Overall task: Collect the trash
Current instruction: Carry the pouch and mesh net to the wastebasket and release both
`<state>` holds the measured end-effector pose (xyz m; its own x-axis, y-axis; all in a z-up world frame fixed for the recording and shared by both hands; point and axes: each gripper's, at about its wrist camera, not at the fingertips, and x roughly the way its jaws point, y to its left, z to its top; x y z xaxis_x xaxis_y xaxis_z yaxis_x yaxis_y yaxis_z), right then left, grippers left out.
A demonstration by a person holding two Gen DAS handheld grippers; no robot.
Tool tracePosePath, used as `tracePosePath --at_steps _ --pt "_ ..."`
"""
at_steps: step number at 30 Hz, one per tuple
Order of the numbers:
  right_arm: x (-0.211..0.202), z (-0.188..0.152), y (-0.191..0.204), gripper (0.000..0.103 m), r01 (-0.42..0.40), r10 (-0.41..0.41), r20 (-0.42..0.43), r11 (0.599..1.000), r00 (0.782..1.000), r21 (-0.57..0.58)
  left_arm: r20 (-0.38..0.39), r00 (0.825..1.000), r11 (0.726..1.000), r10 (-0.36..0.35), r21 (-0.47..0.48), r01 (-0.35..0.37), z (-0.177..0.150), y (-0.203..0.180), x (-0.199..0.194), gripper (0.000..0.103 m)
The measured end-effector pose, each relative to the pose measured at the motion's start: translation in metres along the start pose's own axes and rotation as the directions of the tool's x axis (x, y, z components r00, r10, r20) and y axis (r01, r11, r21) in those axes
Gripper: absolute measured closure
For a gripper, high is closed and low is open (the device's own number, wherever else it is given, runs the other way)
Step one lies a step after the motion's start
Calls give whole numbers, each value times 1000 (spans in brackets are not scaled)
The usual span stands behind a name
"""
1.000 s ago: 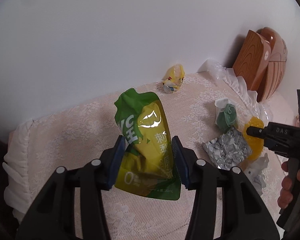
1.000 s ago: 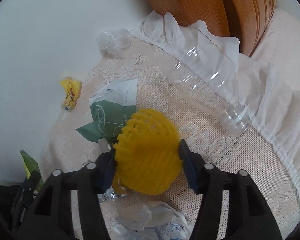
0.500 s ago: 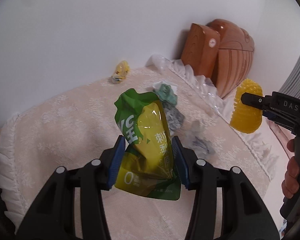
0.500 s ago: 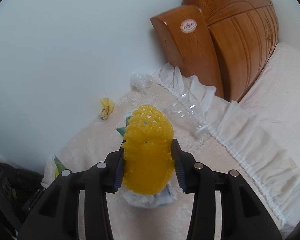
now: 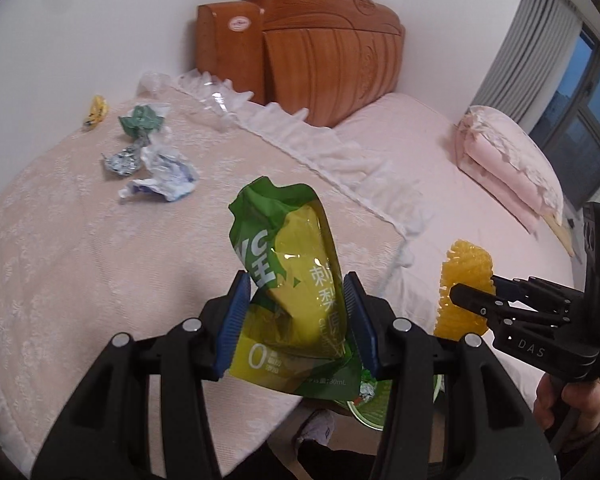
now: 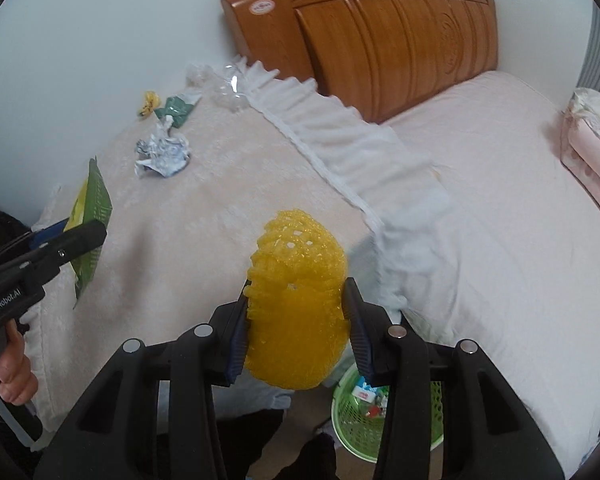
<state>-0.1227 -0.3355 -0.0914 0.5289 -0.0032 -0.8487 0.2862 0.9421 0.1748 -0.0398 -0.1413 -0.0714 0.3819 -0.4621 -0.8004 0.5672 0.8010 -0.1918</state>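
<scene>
Pinching the green-and-yellow drink pouch [image 5: 296, 300] across its middle with the left gripper [image 5: 296, 316], jaws clenched on its flattened foil sides; looking light, limp and slick, so best gripped on the flat body or a sealed edge, not the glossy bulge. Squeezing the yellow foam fruit net [image 6: 298, 312] with the right gripper [image 6: 296, 320], jaws clenched on its flanks; appearing feather-light, springy and easily crushed, forgiving of a hold anywhere, though likely to snag by its mesh. Hanging both pieces in the air past the edge of the covered table [image 5: 80, 260], above the green basket [image 6: 364, 432] on the floor beside the bed [image 6: 520, 220].

Having drawn well back and up compared with half a second ago: seeing the crumpled white wrapper [image 5: 164, 176], foil scrap [image 5: 122, 160], green packet [image 5: 142, 118], small yellow wrapper [image 5: 96, 110] and clear plastic bottle [image 5: 216, 98] now far off, and the basket newly showing below the jaws.
</scene>
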Motion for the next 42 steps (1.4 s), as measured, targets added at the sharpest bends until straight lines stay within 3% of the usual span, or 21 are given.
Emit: tracePosePath --at_steps 7,16,21,26,27,30,32,42 --pt "-40 -45 -78 60 69 -74 44 991 996 111 -24 996 986 -81 143 83 -16 -90 5 56" --pt "-85 -81 -135 58 166 -195 109 960 975 226 -144 969 919 -200 316 236 -40 -187 33 56" --pt "-100 -109 -162 58 210 -238 79 942 968 263 -205 949 891 -240 342 299 -50 -220 50 56" --pt "-102 -125 -179 58 221 -247 53 929 968 295 -248 940 871 -235 375 317 -62 -243 62 53" --pt "-102 -127 -182 58 219 -245 51 929 968 299 -261 937 871 -234 373 321 -63 -246 65 38" --pt "-101 -132 -189 58 207 -233 49 927 971 311 -251 945 878 -210 376 295 -65 -251 65 12" --pt "-99 -133 -191 58 204 -229 47 928 972 311 -234 950 881 -206 379 285 -64 -250 61 8" --pt "-74 -126 -184 54 166 -175 9 948 984 271 -162 978 940 -132 292 175 -43 -215 50 8"
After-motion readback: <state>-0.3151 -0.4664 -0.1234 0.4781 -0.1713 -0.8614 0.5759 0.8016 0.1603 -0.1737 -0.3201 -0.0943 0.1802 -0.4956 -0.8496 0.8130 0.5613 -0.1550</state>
